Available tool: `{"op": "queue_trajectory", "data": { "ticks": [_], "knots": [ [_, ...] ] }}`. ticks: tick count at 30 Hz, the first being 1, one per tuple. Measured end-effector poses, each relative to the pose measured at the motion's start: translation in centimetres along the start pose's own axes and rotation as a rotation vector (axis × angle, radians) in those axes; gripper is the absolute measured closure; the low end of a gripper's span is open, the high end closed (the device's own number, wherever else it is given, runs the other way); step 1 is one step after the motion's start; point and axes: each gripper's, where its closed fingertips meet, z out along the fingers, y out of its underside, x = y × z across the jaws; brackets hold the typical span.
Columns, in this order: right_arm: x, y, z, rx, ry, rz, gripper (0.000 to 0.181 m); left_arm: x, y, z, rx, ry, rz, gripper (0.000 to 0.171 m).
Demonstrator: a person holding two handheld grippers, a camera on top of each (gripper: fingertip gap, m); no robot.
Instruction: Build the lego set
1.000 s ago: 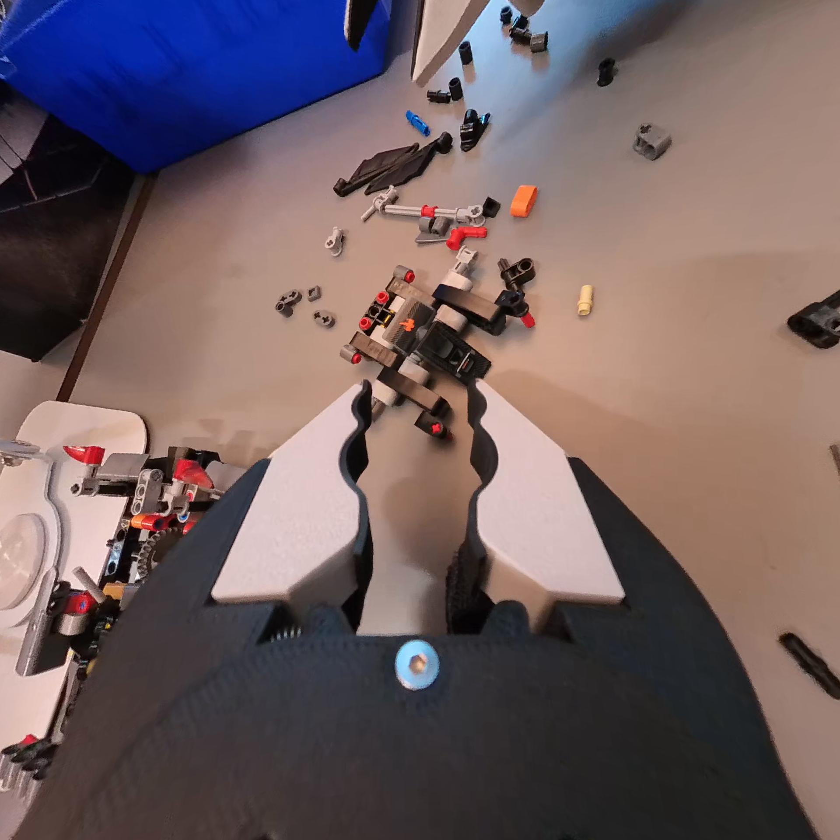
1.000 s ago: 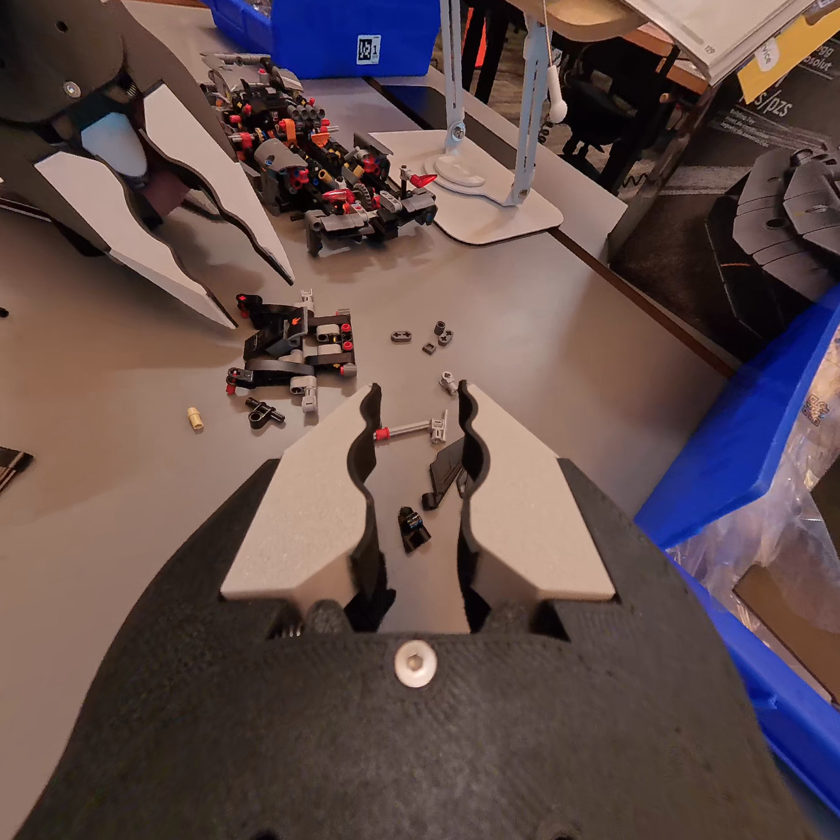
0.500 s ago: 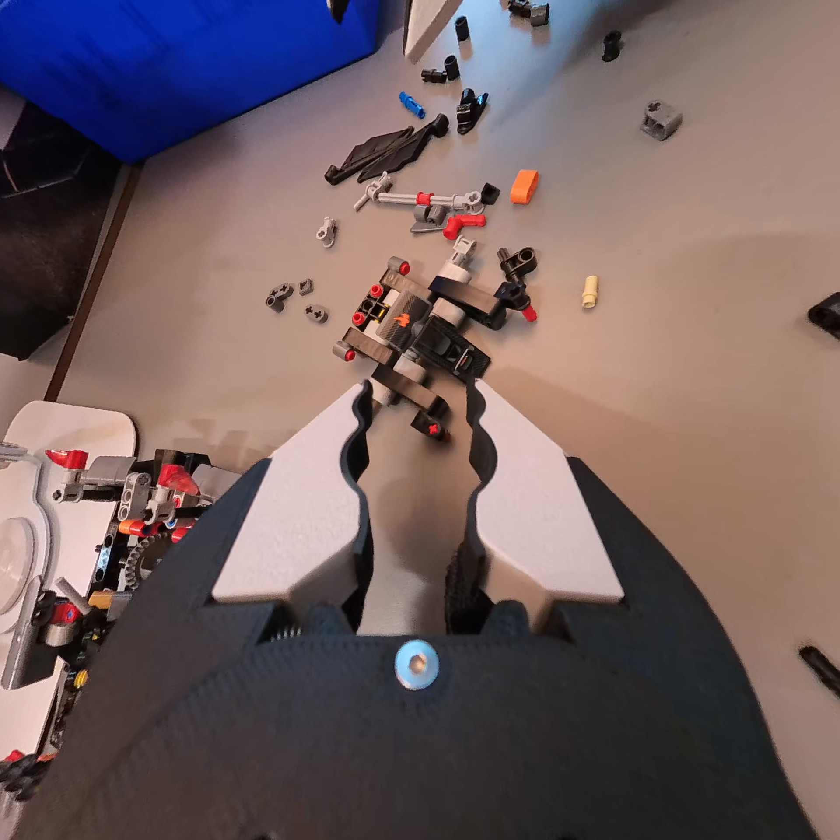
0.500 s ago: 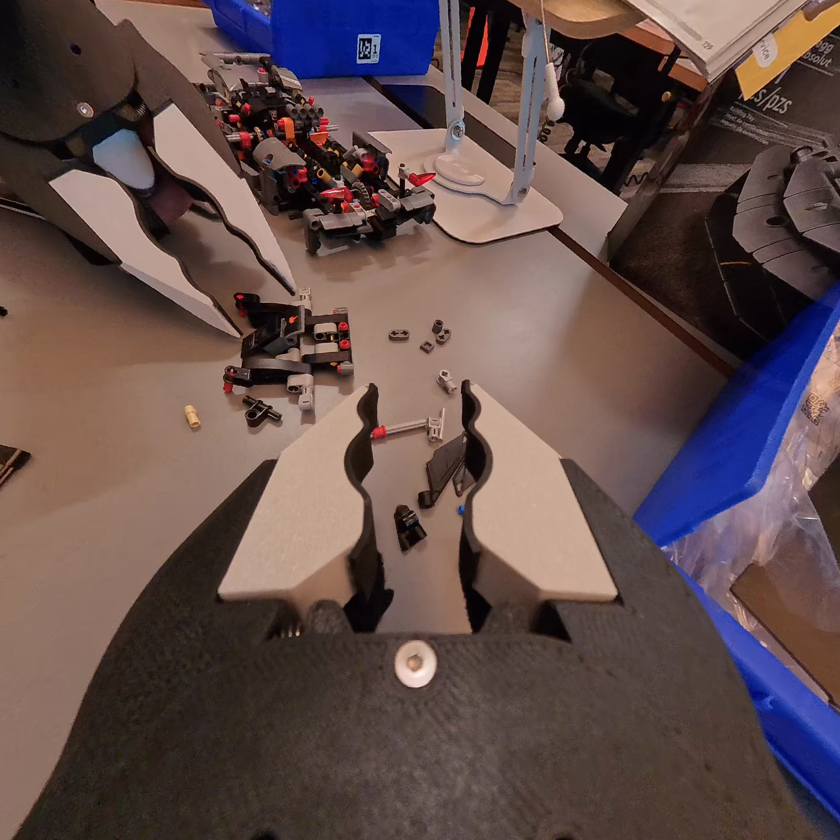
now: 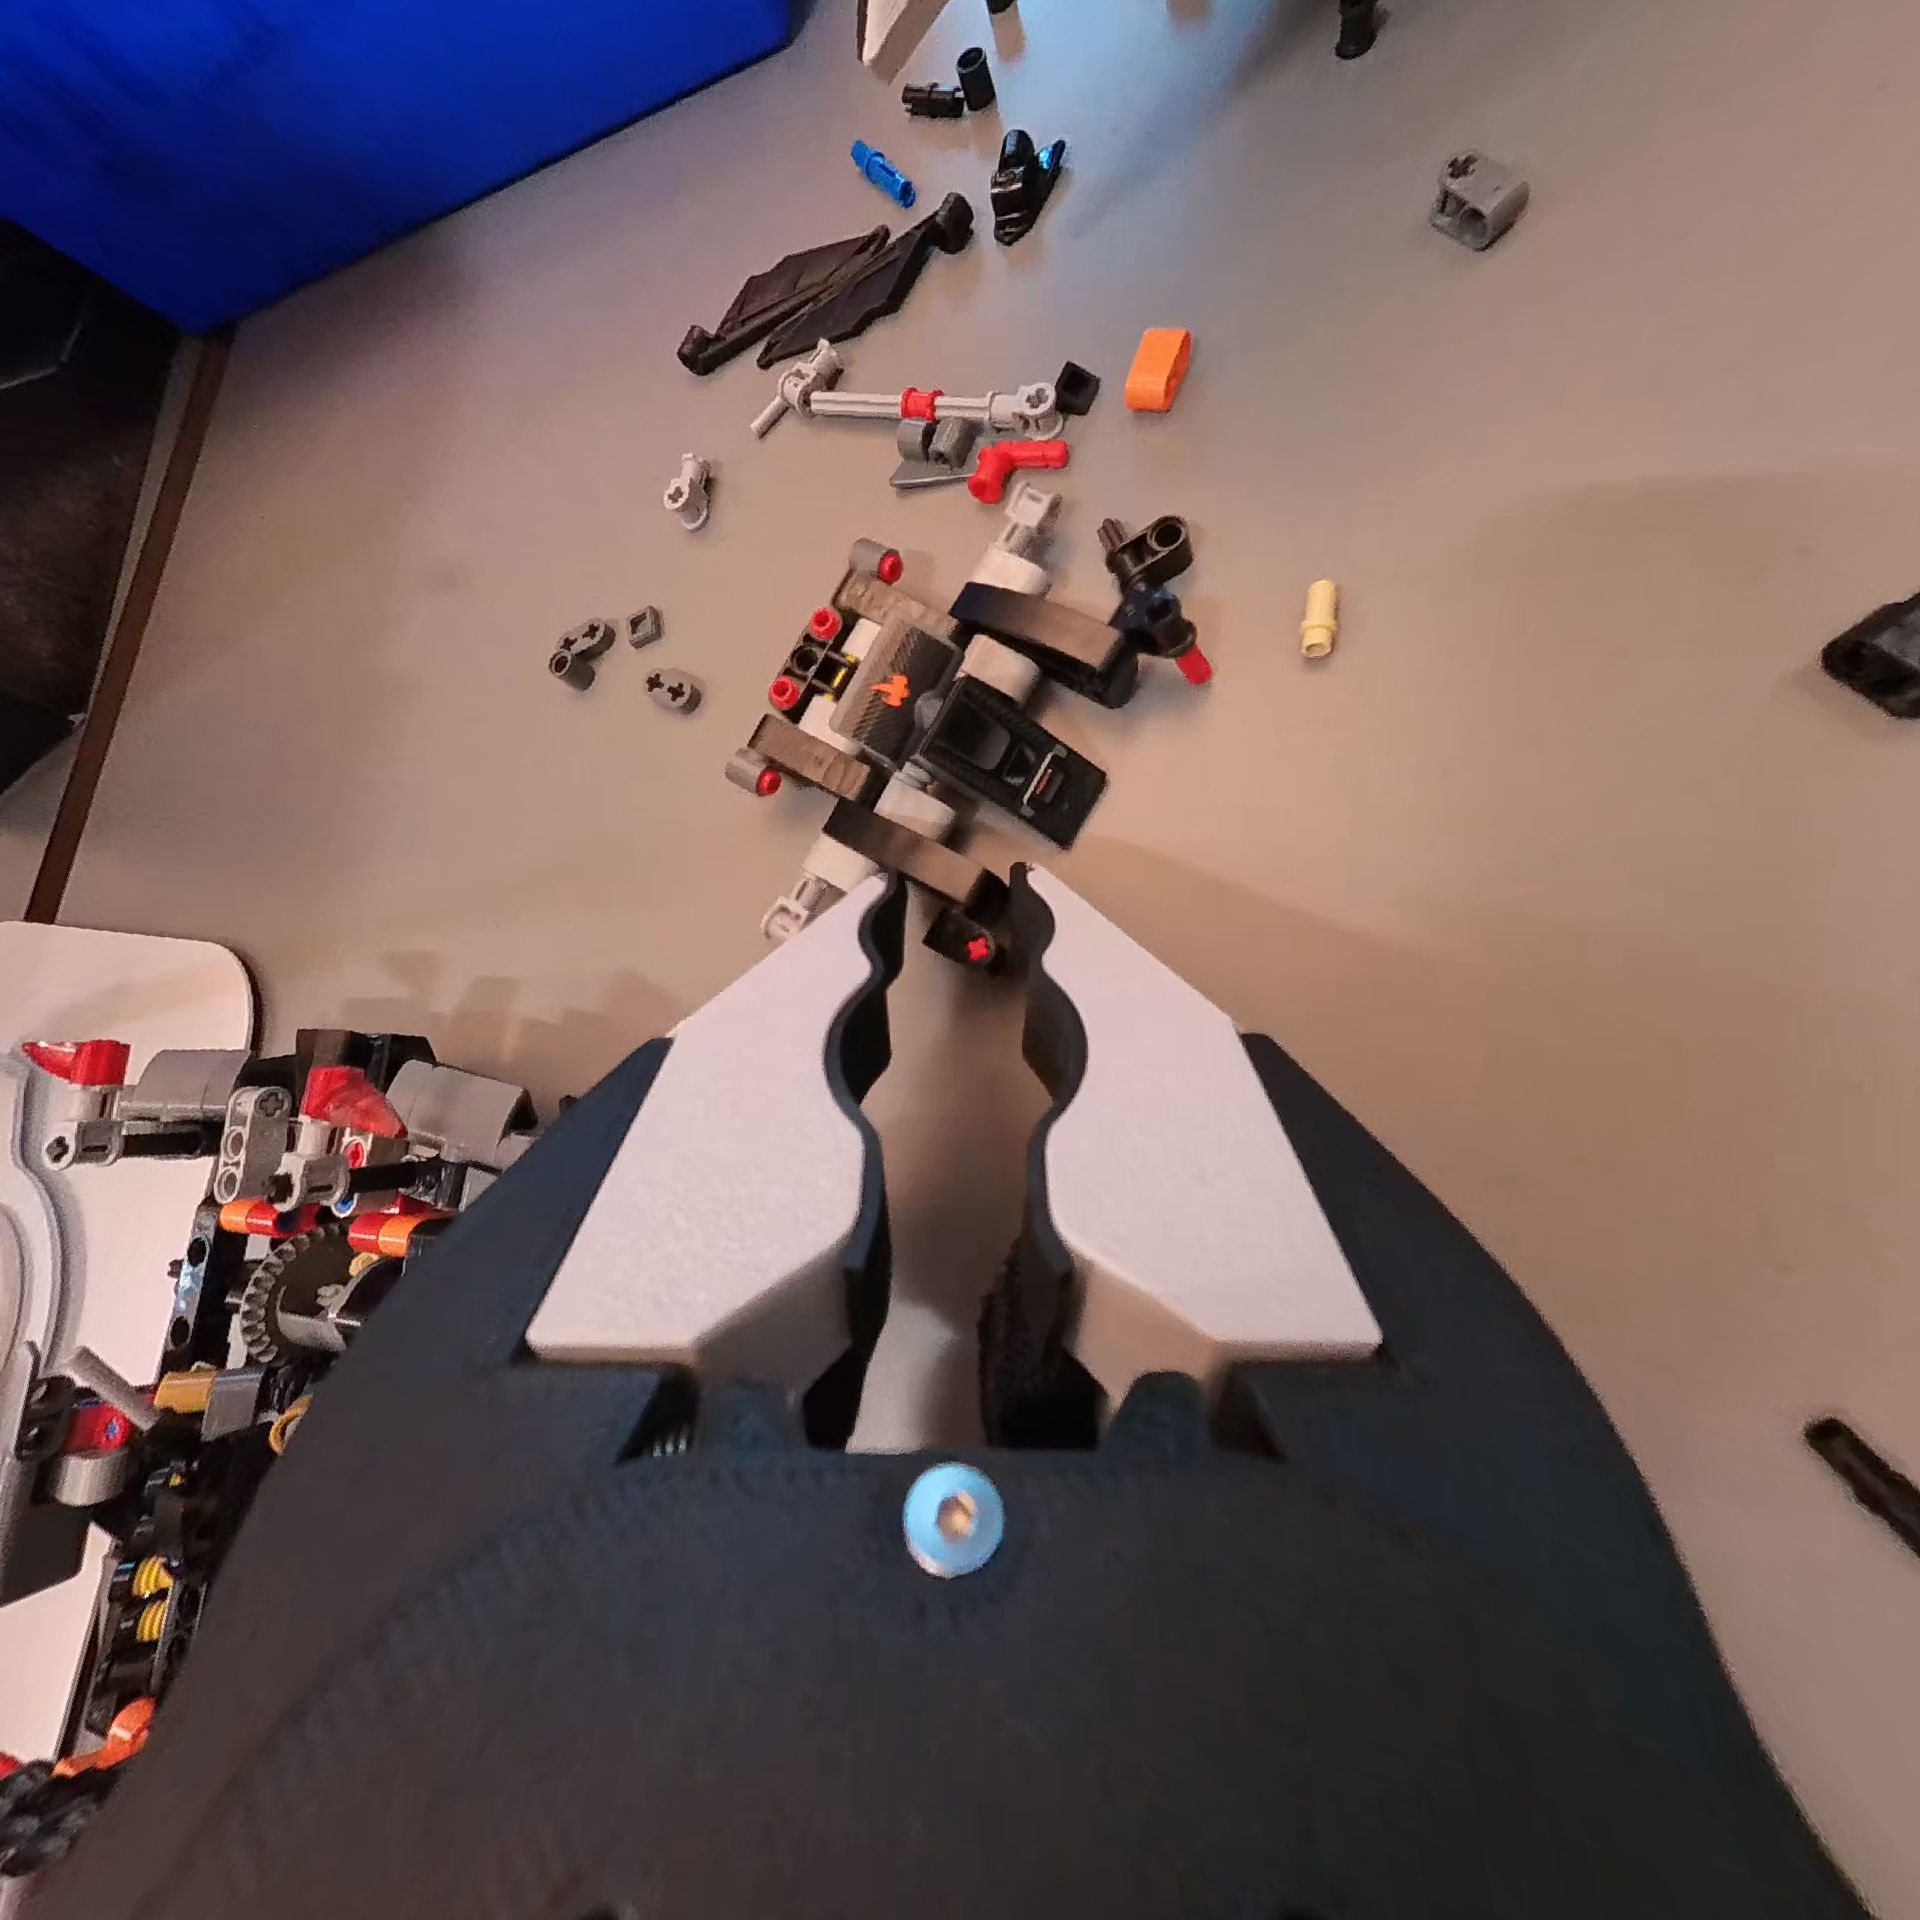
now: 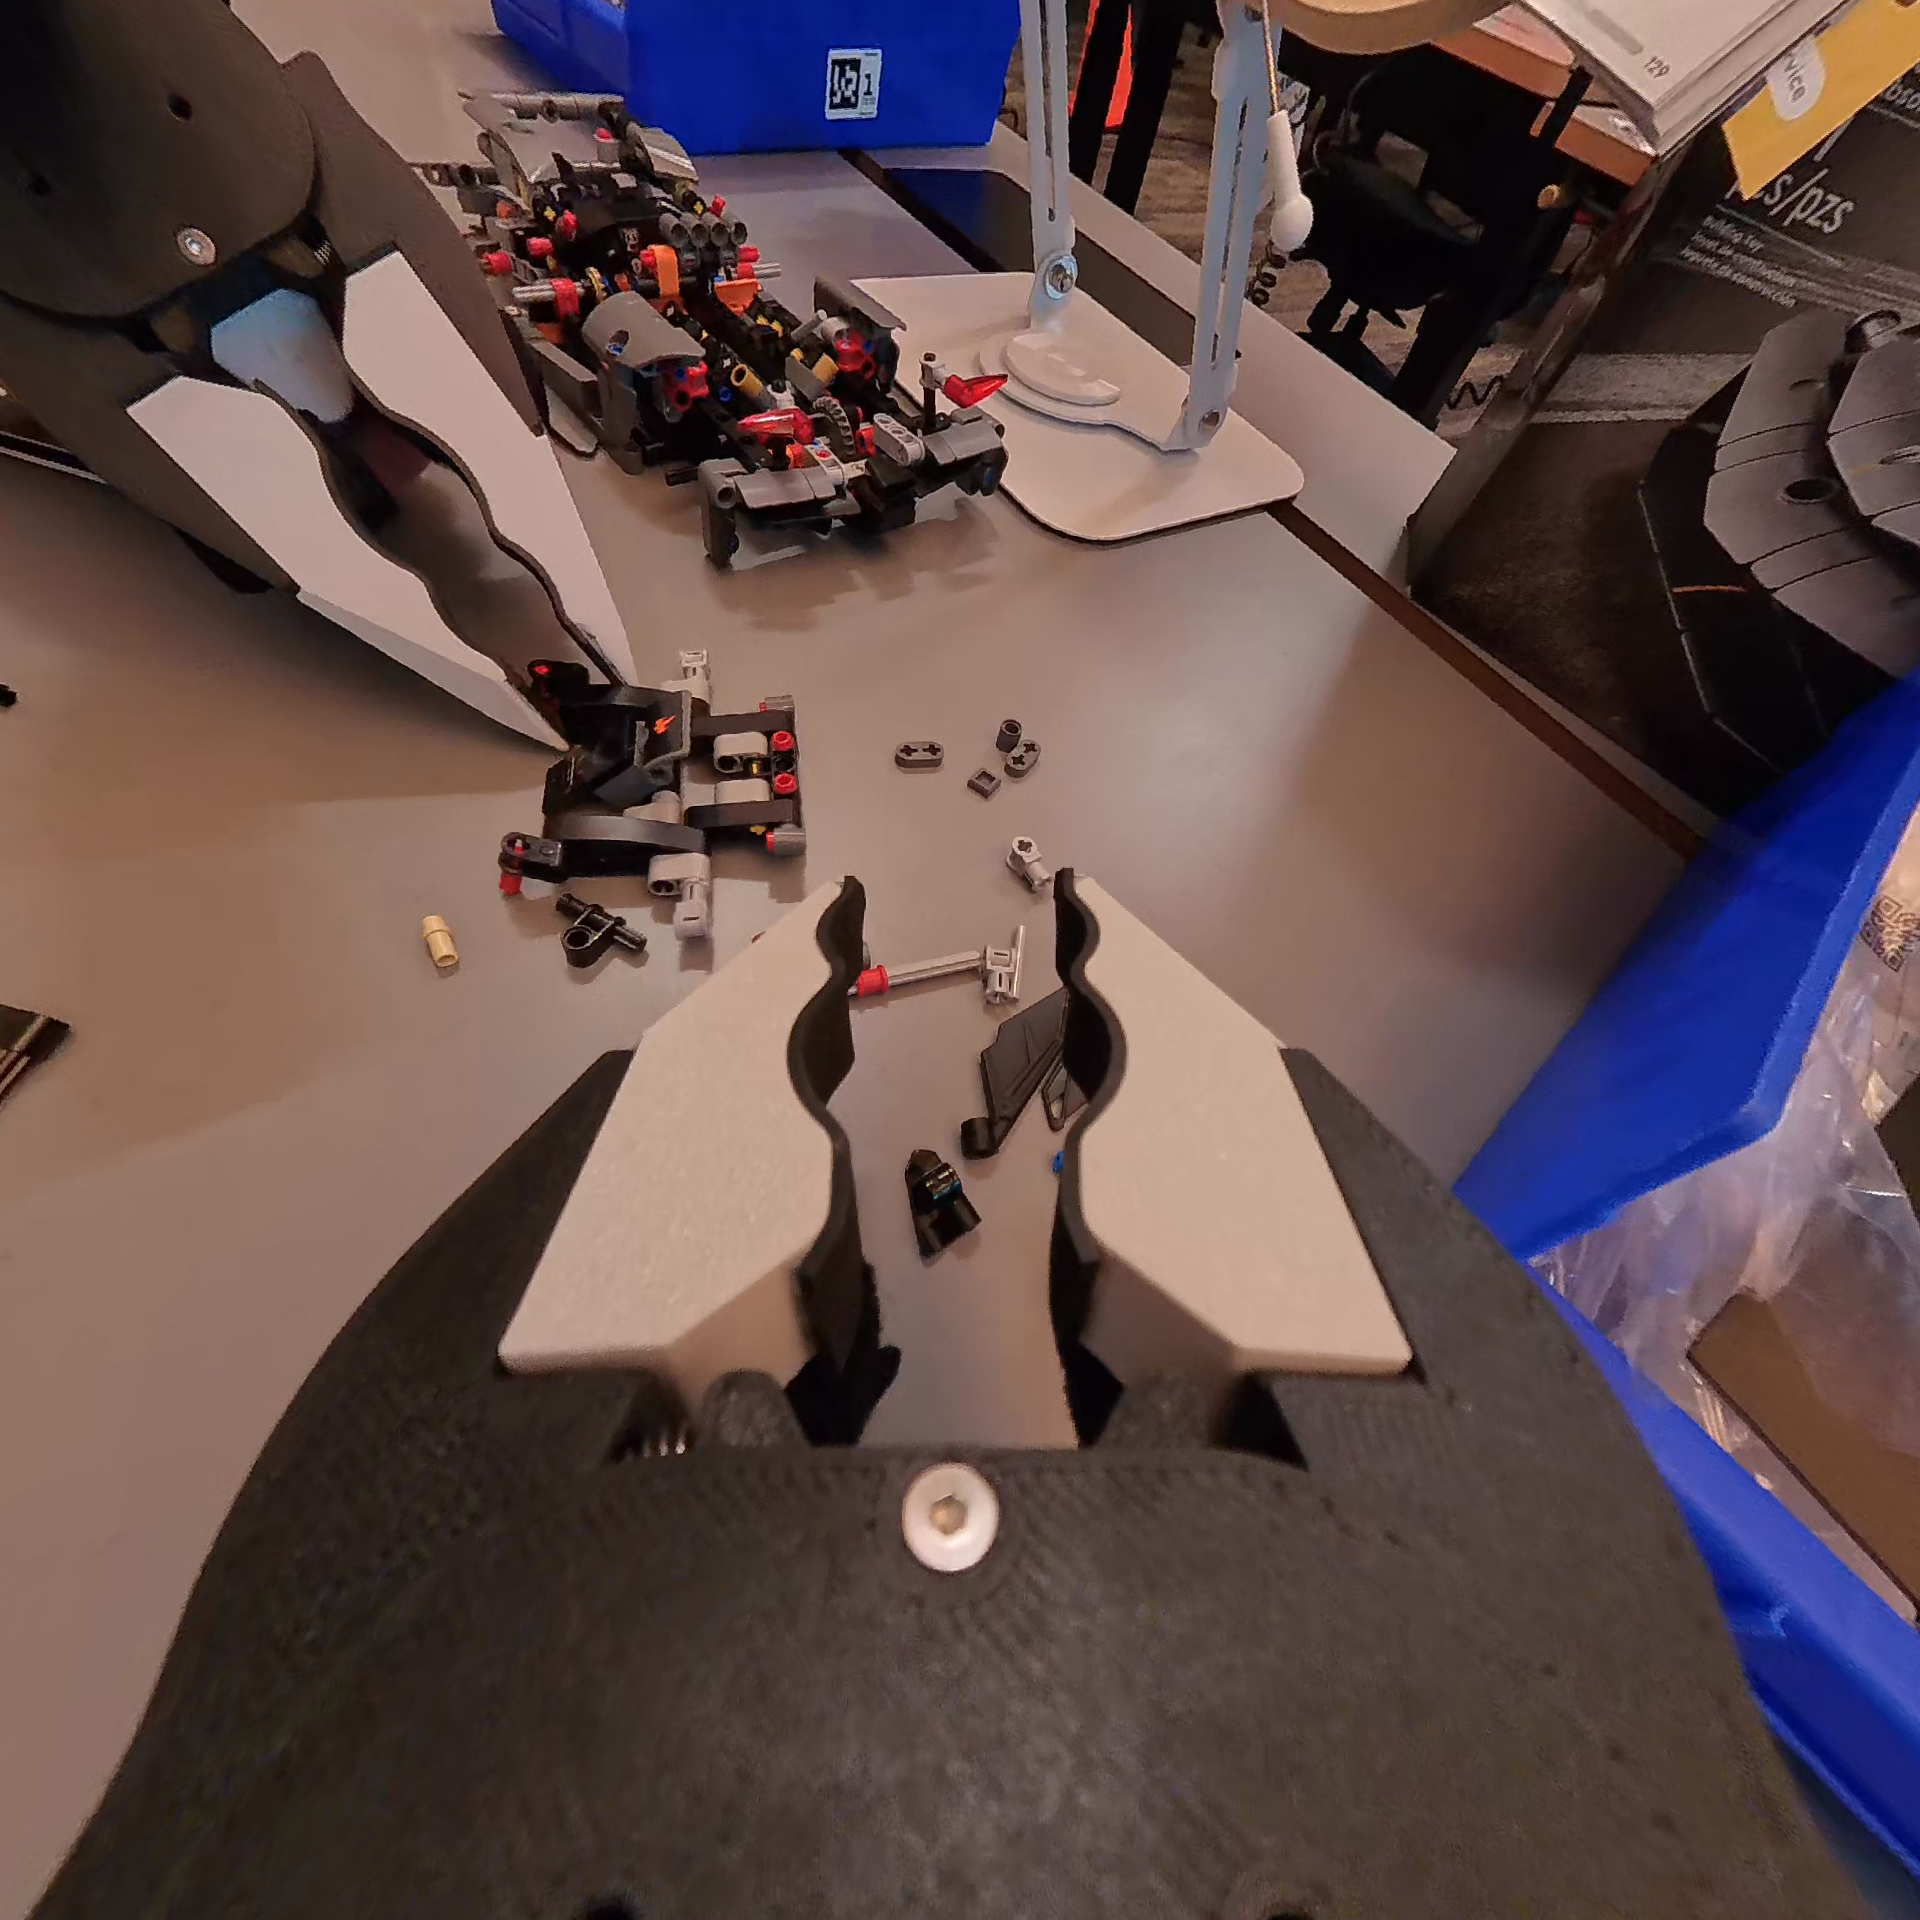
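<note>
Lego sub-assembly (image 5: 925,717), a small black and grey block with red pins, lies flat on the grey table (image 5: 1455,935), roughly midway between the two grippers, probably set there so either can reach it. The left gripper (image 5: 961,914) has its tips around the black arm with a red pin (image 5: 971,940) at the block's near end; the jaws stand a little apart, and whether they pinch that arm yet cannot be told. That end looks like a sensible handle, since it sticks out clear of the body.

Loose parts are scattered just beyond: a grey axle with red bushes (image 5: 914,405), an orange piece (image 5: 1158,369), a tan pin (image 5: 1317,618), a black panel (image 5: 821,291).

The right gripper (image 6: 956,904) hovers released above that axle (image 6: 935,971) and a small black piece (image 6: 940,1200), holding nothing, likely waiting to choose a part.

Farther off, the large part-built car (image 6: 727,343) sits beside a white lamp base (image 6: 1143,468), out of the working area.
</note>
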Motion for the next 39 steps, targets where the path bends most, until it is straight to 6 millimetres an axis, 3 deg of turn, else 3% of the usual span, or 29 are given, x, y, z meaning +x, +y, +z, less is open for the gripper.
{"op": "queue_trajectory", "data": {
  "ticks": [5, 11, 22, 39],
  "knots": [
    [-0.1, 0.1, 0.1, -0.006, -0.005, -0.001, 0.146, 0.4, 0.0, -0.2, 0.006, 0.031, 0.021, 0.156],
    [-0.1, 0.0, 0.0, -0.004, -0.008, -0.003, 0.146, 2.4, -0.2, -1.0, 0.047, 0.148, 0.089, 0.157],
    [0.0, 0.1, 0.0, -0.006, -0.009, -0.001, 0.146, 1.6, 0.5, -1.8, 0.036, 0.149, 0.067, 0.135],
    [0.0, 0.0, 0.0, -0.007, -0.008, -0.006, 0.146, 1.9, 0.8, -1.8, 0.017, 0.171, 0.055, 0.141]
  ]
}}
